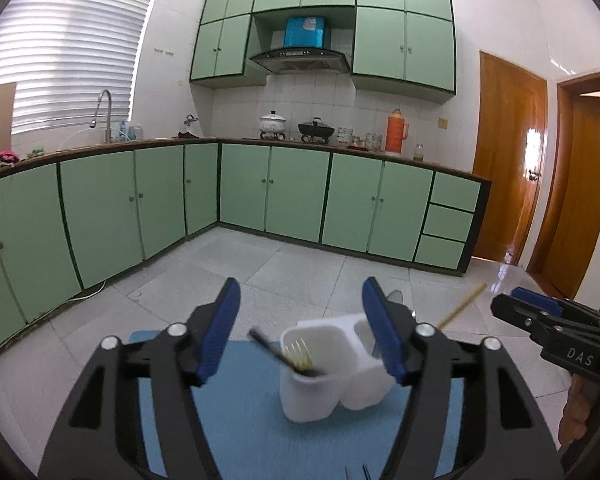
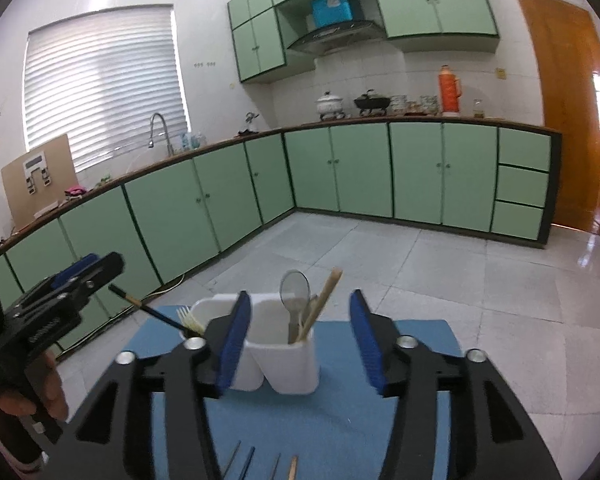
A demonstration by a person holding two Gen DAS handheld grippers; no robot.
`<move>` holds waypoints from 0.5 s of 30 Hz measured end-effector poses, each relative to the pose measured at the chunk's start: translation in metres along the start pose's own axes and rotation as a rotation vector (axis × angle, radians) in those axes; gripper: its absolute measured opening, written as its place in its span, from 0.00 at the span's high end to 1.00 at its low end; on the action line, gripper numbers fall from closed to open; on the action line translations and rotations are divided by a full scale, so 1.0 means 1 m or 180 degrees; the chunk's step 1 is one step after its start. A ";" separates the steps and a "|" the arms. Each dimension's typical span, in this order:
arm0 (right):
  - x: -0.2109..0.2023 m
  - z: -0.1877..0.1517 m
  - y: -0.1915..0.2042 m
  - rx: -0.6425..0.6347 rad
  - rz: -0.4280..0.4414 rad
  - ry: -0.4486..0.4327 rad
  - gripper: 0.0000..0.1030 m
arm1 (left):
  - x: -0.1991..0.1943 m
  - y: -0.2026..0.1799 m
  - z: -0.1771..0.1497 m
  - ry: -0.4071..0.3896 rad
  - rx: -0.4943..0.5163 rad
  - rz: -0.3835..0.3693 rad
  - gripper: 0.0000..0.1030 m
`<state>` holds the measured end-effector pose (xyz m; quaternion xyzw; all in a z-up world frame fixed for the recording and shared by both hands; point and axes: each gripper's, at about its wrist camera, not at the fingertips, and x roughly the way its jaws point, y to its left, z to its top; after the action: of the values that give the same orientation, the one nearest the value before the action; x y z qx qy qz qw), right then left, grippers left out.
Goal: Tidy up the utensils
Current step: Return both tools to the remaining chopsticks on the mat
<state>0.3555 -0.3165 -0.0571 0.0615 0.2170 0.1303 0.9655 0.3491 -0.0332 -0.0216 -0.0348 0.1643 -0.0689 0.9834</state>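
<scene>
On the blue mat (image 2: 340, 420), at 12 o'clock of both spread, empty grippers (image 1: 300, 332) (image 2: 296, 344), stands the white holder (image 2: 276, 360); its light, stiff, slippery utensils (image 2: 296, 304) likely need mid-handle pinches.

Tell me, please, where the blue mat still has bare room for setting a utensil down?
Bare blue mat lies right of the white utensil holder, and in front of it. The near edge is crowded with loose utensils. Left of the holder, a black-handled utensil leans out.

Black gripper (image 2: 296, 344) frames, blue pads (image 2: 233, 344), silver screws.
</scene>
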 end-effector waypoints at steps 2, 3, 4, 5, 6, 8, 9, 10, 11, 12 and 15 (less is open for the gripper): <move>-0.013 -0.014 0.001 -0.0027 -0.0060 -0.0044 0.44 | -0.012 0.000 -0.011 -0.0007 -0.0004 0.0015 0.35; -0.018 -0.021 0.002 -0.0040 -0.0085 -0.0051 0.43 | -0.019 -0.001 -0.019 -0.0010 -0.0003 0.0027 0.32; -0.024 -0.030 0.003 -0.0043 -0.0109 -0.0062 0.43 | -0.025 -0.002 -0.025 -0.0010 -0.0003 0.0044 0.31; -0.029 -0.038 0.004 -0.0040 -0.0117 -0.0078 0.43 | -0.031 -0.004 -0.033 0.0002 -0.0002 0.0057 0.31; -0.035 -0.048 0.005 -0.0021 -0.0132 -0.0104 0.43 | -0.038 -0.005 -0.043 0.0024 -0.0006 0.0056 0.31; -0.044 -0.068 0.008 -0.0010 -0.0177 -0.0137 0.43 | -0.048 -0.006 -0.060 0.0060 -0.0006 0.0087 0.31; -0.048 -0.078 0.009 -0.0013 -0.0207 -0.0138 0.43 | -0.055 -0.008 -0.073 0.0071 -0.0019 0.0113 0.31; -0.051 -0.090 0.009 0.0008 -0.0234 -0.0114 0.43 | -0.059 -0.009 -0.083 0.0091 -0.0027 0.0138 0.31; -0.052 -0.099 0.009 0.0042 -0.0235 -0.0084 0.43 | -0.062 -0.009 -0.090 0.0106 -0.0035 0.0152 0.30; -0.054 -0.110 0.009 0.0090 -0.0237 -0.0054 0.43 | -0.066 -0.010 -0.102 0.0124 -0.0050 0.0165 0.30; -0.057 -0.136 0.005 0.0185 -0.0292 -0.0007 0.43 | -0.070 -0.012 -0.127 0.0209 -0.0061 0.0156 0.30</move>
<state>0.2458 -0.3189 -0.1551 0.0795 0.2221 0.0795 0.9685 0.2401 -0.0403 -0.1178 -0.0379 0.1980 -0.0443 0.9785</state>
